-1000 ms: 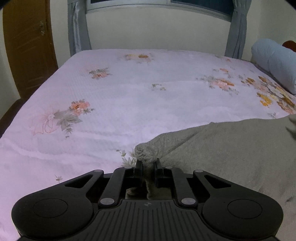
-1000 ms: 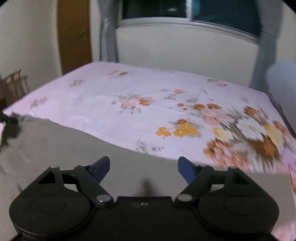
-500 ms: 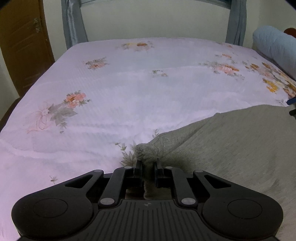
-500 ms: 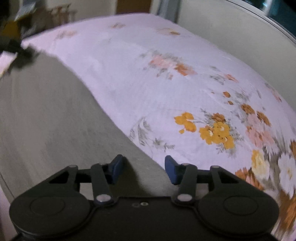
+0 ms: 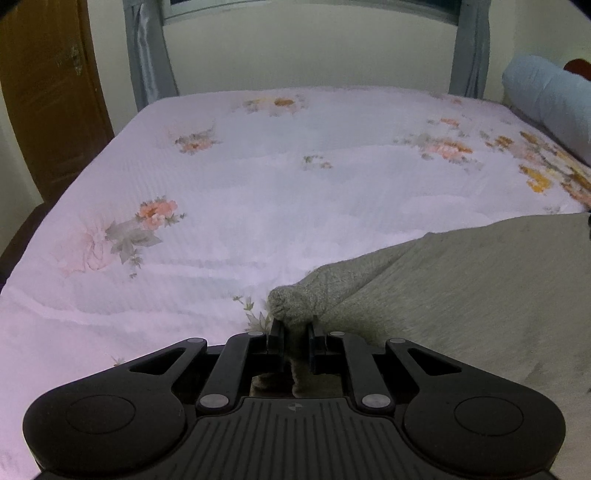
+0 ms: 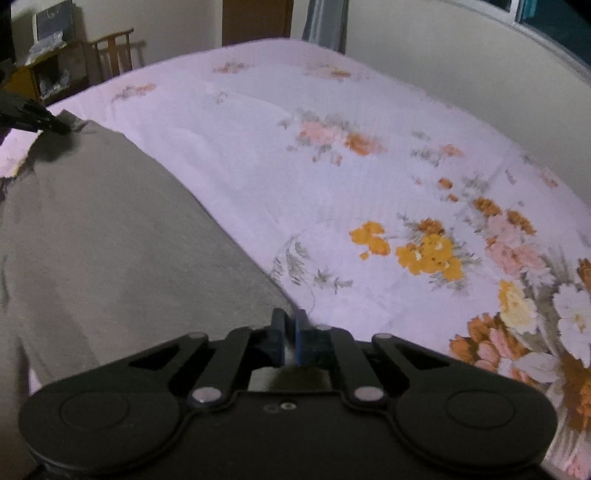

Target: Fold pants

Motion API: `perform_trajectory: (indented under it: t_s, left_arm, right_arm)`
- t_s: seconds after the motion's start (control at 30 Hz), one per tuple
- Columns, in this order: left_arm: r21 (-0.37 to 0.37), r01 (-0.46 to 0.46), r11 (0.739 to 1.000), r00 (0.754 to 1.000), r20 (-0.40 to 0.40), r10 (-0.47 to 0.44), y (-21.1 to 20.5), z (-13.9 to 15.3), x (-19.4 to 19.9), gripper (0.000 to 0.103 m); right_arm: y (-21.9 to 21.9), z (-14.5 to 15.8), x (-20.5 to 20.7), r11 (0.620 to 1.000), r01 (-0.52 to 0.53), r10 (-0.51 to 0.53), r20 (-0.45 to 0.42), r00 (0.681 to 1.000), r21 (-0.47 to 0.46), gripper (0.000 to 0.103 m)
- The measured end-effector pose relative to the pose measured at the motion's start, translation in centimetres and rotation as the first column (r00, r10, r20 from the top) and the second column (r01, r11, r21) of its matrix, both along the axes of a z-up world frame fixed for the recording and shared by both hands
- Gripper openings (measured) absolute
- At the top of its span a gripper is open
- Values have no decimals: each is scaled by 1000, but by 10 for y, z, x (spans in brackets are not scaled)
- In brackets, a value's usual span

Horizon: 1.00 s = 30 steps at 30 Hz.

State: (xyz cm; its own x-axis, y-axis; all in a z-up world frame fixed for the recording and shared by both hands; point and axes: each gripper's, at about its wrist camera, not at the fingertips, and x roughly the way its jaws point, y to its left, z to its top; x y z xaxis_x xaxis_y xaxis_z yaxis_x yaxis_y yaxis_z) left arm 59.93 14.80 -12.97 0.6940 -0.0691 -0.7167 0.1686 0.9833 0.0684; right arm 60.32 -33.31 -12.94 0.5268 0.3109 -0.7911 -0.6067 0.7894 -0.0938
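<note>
A floral-sheeted bed (image 5: 258, 184) carries grey pants (image 5: 461, 295) spread along its near edge. The left gripper (image 5: 294, 328) is clamped on a bunched corner. The right gripper (image 6: 290, 325) has just closed, pinching the far edge of the pants.

Left wrist view: set just behind the left tool (image 5: 294, 328), low and close over the near edge of the bed (image 5: 258, 192), tilted down and facing across it toward the far wall with its window (image 5: 310, 5), a door (image 5: 48, 96) at left and a pillow (image 5: 546, 99) at right. Right wrist view: set just behind the right tool (image 6: 290, 325), equally close to the bed, tilted down and facing slantwise toward the far left corner, where a chair (image 6: 110, 51) stands. Both views share the flowered sheet and the grey pants (image 5: 461, 295) spread along its near edge, and the left tool appears at the right view's left margin.
</note>
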Motion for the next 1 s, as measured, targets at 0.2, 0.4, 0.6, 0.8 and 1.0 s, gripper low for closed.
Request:
perform_trajectory:
  t_s: [0.2, 0.4, 0.6, 0.8, 1.0]
  left_arm:
    - [-57, 27, 998, 999, 45, -25, 10, 16, -16, 11]
    - [-151, 97, 984, 991, 103, -82, 32, 33, -51, 11]
    - [-211, 158, 965, 980, 150, -128, 52, 52, -104, 11]
    - [-260, 222, 940, 968, 174, -181, 69, 57, -164, 11]
    - [-252, 235, 939, 970, 129, -208, 78, 37, -215, 11]
  right_arm:
    - [3, 33, -40, 1000, -20, 19, 61, 998, 13, 0]
    - [16, 72, -104, 999, -37, 36, 113, 993, 3, 0]
    - [34, 117, -178, 999, -48, 46, 157, 987, 7, 0]
    - [54, 147, -259, 998, -58, 52, 171, 984, 32, 0]
    - [70, 135, -311, 999, -39, 36, 153, 988, 19, 0]
